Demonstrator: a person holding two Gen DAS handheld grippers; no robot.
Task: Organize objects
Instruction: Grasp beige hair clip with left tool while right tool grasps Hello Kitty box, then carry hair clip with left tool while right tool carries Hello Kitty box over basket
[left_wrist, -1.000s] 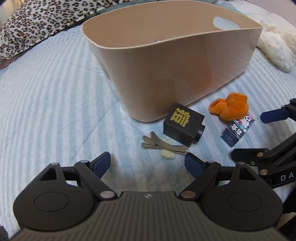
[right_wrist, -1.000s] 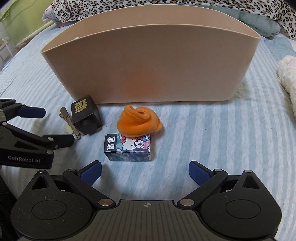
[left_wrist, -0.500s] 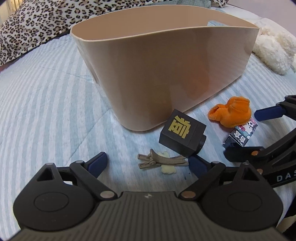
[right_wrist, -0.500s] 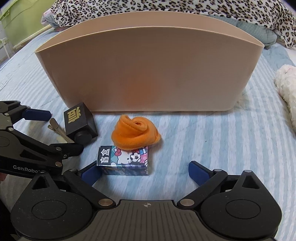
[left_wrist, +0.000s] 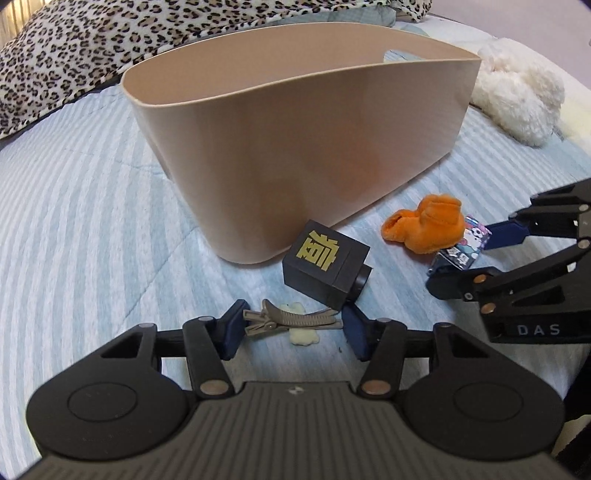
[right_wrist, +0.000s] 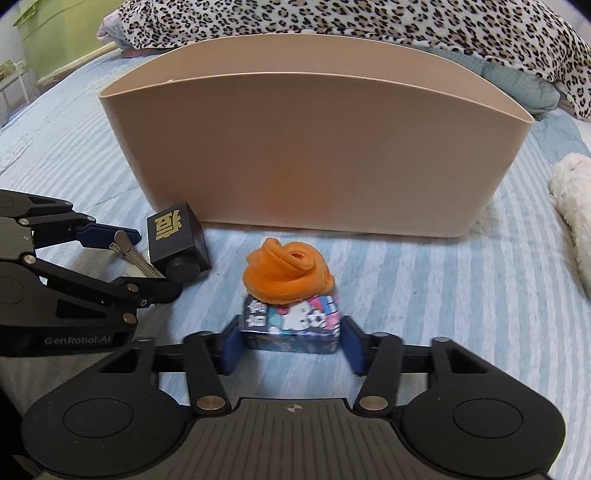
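A tan hair clip (left_wrist: 291, 320) lies on the striped bedsheet between the blue fingers of my left gripper (left_wrist: 293, 328), whose jaws have narrowed around the clip's two ends. A black cube with a gold character (left_wrist: 325, 264) sits just beyond it. My right gripper (right_wrist: 290, 341) has its pads against both sides of a small cartoon box (right_wrist: 291, 325). A rolled orange cloth (right_wrist: 286, 275) rests against the box's far edge. A large beige tub (right_wrist: 314, 147) stands behind them all; it also shows in the left wrist view (left_wrist: 295, 147).
A leopard-print blanket (right_wrist: 369, 22) lies behind the tub. A white fluffy toy (left_wrist: 517, 96) lies to the tub's right. A small cream piece (left_wrist: 303, 334) sits under the clip. The two grippers are close side by side.
Both grippers have moved forward and down onto their objects and both have narrowed their jaws, the left around the hair clip, the right around the cartoon box.
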